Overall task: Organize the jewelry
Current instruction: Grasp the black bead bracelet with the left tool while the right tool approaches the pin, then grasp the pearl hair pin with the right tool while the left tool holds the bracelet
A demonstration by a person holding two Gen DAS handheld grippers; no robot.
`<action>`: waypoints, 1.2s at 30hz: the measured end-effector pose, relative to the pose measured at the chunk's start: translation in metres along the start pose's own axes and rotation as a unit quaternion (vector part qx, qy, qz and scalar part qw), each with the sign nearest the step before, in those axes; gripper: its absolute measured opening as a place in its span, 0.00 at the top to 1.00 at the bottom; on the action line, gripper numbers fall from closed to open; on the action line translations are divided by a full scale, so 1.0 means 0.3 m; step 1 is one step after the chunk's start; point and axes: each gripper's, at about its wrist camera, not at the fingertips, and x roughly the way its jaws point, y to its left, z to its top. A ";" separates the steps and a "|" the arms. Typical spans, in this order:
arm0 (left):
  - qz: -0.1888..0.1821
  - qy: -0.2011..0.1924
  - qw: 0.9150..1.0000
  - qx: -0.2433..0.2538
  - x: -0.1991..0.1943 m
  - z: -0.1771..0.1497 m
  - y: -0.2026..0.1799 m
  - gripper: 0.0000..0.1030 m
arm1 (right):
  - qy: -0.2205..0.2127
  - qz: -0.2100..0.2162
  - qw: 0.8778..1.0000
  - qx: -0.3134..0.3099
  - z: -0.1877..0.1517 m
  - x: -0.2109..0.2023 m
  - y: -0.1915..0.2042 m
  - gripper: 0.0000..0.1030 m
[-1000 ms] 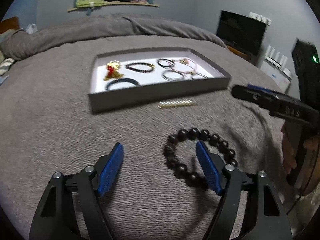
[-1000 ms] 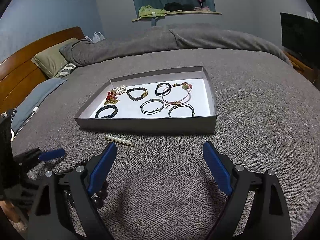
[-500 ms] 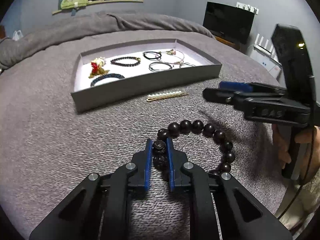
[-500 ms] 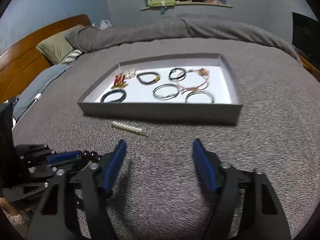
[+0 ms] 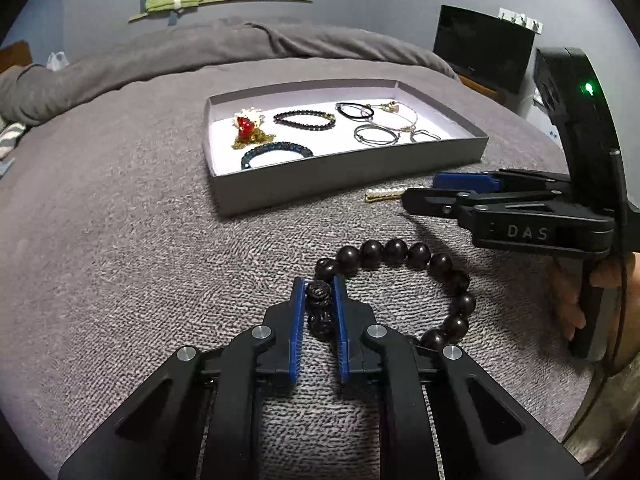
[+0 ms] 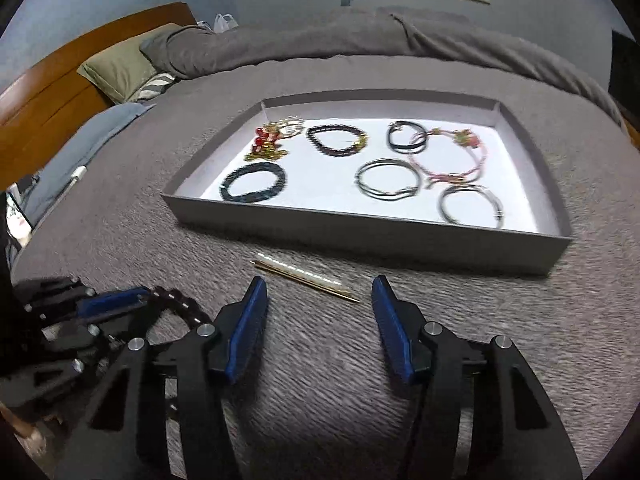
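Observation:
My left gripper [image 5: 319, 282] is shut on the dark wooden bead bracelet [image 5: 396, 250], which lies on the grey bedspread; it also shows in the right wrist view [image 6: 176, 300]. My right gripper [image 6: 318, 284] is open and empty, just short of a gold-and-pearl bar clip [image 6: 304, 276], which also shows in the left wrist view [image 5: 384, 193]. The grey tray [image 6: 360, 234] with a white floor holds several bracelets and a red-and-gold piece [image 6: 266, 142]. In the left wrist view the tray [image 5: 340, 182] is ahead and the right gripper [image 5: 424, 190] is at the right.
The bed has a rolled grey duvet [image 6: 360, 36] at the far side, pillows [image 6: 120, 68] and a wooden headboard [image 6: 60, 92] at the left. A dark TV [image 5: 486, 52] stands beyond the bed's right edge.
My left gripper closed on the wooden bead bracelet and stays shut on it. My right gripper moved forward toward the bar clip and its jaws narrowed somewhat.

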 end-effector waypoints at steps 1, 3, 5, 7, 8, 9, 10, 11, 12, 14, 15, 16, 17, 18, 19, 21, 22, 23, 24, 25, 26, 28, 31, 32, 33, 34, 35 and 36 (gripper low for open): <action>0.001 0.001 1.000 0.002 0.001 0.000 -0.002 0.85 | 0.003 0.001 1.000 0.001 0.002 0.008 0.007 0.46; 0.000 0.002 1.000 0.003 0.002 0.000 -0.001 0.85 | 0.010 0.002 1.000 0.008 0.002 0.029 0.018 0.45; -0.003 0.003 1.000 0.003 0.003 -0.002 0.002 0.85 | 0.012 0.005 1.000 0.015 0.006 0.042 0.024 0.40; -0.005 0.003 1.000 0.002 0.005 -0.001 0.005 0.85 | 0.011 0.014 1.000 0.020 0.012 0.049 0.030 0.31; -0.005 0.003 1.000 0.002 0.005 -0.001 0.004 0.85 | 0.011 0.016 1.000 0.019 0.013 0.050 0.035 0.27; -0.005 0.004 1.000 0.003 0.005 -0.001 0.004 0.85 | 0.011 0.013 1.000 0.015 0.016 0.056 0.043 0.26; -0.005 0.004 1.000 0.003 0.005 -0.001 0.004 0.85 | 0.011 0.011 1.000 0.013 0.017 0.059 0.047 0.24; -0.006 0.004 1.000 0.003 0.005 -0.002 0.004 0.85 | 0.011 0.009 1.000 0.014 0.020 0.063 0.049 0.23; -0.007 0.004 1.000 0.002 0.006 -0.002 0.005 0.85 | 0.011 0.009 1.000 0.017 0.023 0.066 0.050 0.22; -0.006 0.004 1.000 0.003 0.007 -0.002 0.004 0.85 | 0.011 0.005 1.000 0.018 0.026 0.072 0.050 0.22; -0.006 0.005 1.000 0.003 0.008 -0.002 0.002 0.85 | 0.011 0.001 1.000 0.018 0.028 0.078 0.052 0.22; -0.005 0.005 1.000 0.004 0.009 -0.003 0.002 0.85 | 0.011 -0.008 1.000 0.018 0.029 0.084 0.052 0.27; -0.005 0.006 1.000 0.004 0.010 -0.003 0.002 0.85 | 0.011 -0.016 1.000 0.018 0.028 0.088 0.051 0.33; -0.005 0.006 1.000 0.004 0.011 -0.004 0.001 0.85 | 0.010 -0.017 1.000 0.019 0.026 0.089 0.050 0.36; -0.005 0.006 1.000 0.004 0.011 -0.003 0.001 0.85 | 0.009 -0.016 1.000 0.020 0.026 0.087 0.046 0.40; -0.005 0.006 1.000 0.005 0.012 -0.003 0.001 0.85 | 0.006 -0.011 1.000 0.023 0.025 0.079 0.039 0.40; -0.005 0.006 1.000 0.005 0.013 -0.004 0.001 0.85 | 0.005 -0.010 1.000 0.023 0.022 0.076 0.036 0.40; -0.005 0.006 1.000 0.005 0.013 -0.004 0.001 0.85 | 0.004 -0.009 1.000 0.024 0.019 0.072 0.033 0.40; -0.004 0.004 1.000 0.006 0.012 -0.004 0.000 0.85 | 0.004 -0.008 1.000 0.022 0.016 0.066 0.032 0.40; -0.003 0.004 1.000 0.008 0.012 -0.004 -0.002 0.85 | 0.003 -0.009 1.000 0.018 0.012 0.057 0.032 0.56; -0.003 0.003 1.000 0.008 0.010 -0.004 -0.003 0.85 | 0.004 -0.008 1.000 0.016 0.009 0.048 0.029 0.74; -0.007 -0.003 1.000 0.008 0.001 -0.003 -0.002 0.85 | 0.009 0.008 1.000 0.023 -0.001 0.030 0.010 0.75; -0.007 -0.005 1.000 0.012 -0.005 -0.004 -0.005 0.85 | 0.014 0.013 1.000 0.014 -0.009 0.015 -0.002 0.76; -0.006 -0.004 1.000 0.013 -0.004 -0.006 -0.007 0.85 | 0.013 0.014 1.000 0.010 -0.012 0.009 -0.004 0.76; -0.005 -0.002 1.000 0.014 -0.001 -0.007 -0.010 0.85 | 0.009 0.016 1.000 0.007 -0.013 0.000 -0.003 0.76; -0.004 -0.001 1.000 0.015 0.000 -0.008 -0.011 0.85 | 0.006 0.016 1.000 0.001 -0.012 -0.005 -0.001 0.76; -0.003 -0.002 1.000 0.016 0.000 -0.007 -0.012 0.85 | 0.006 0.015 1.000 -0.005 -0.009 -0.005 0.005 0.72; -0.004 -0.002 1.000 0.015 -0.001 -0.007 -0.010 0.85 | 0.004 0.014 1.000 -0.014 -0.004 -0.004 0.011 0.69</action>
